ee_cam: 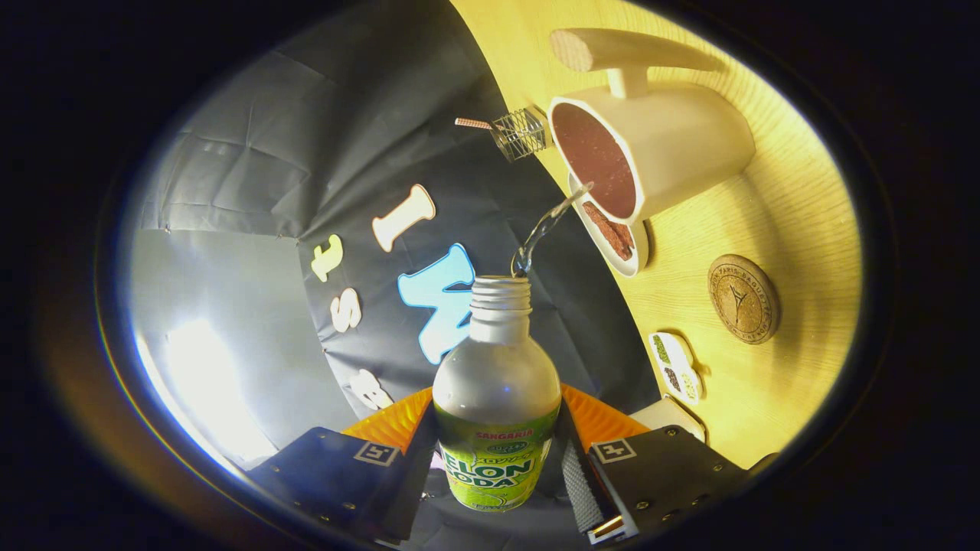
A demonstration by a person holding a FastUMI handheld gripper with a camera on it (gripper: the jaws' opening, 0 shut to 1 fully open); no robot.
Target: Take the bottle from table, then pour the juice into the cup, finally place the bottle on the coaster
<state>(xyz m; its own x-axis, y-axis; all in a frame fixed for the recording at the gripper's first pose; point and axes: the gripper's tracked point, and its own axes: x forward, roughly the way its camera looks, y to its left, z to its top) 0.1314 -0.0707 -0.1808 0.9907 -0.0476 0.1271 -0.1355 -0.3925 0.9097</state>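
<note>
My gripper (498, 467) is shut on a silver bottle (498, 383) with a green label, both fingers pressing on its lower body. The view is rolled over, so the wooden table (773, 222) stands beyond the bottle, and the bottle is tipped toward it. A clear stream (547, 226) leaves the open threaded neck and arcs toward the rim of a white cup (674, 145) with a wooden handle. The cup's inside looks dark reddish brown. A round cork coaster (743, 298) lies on the table, nearer the fingers than the cup.
A white oval dish (609, 229) with brown pieces sits right by the cup. A small wire basket (521, 134) with a handle is at the table's far edge. A small white dish (675, 366) with green and dark contents lies near the fingers.
</note>
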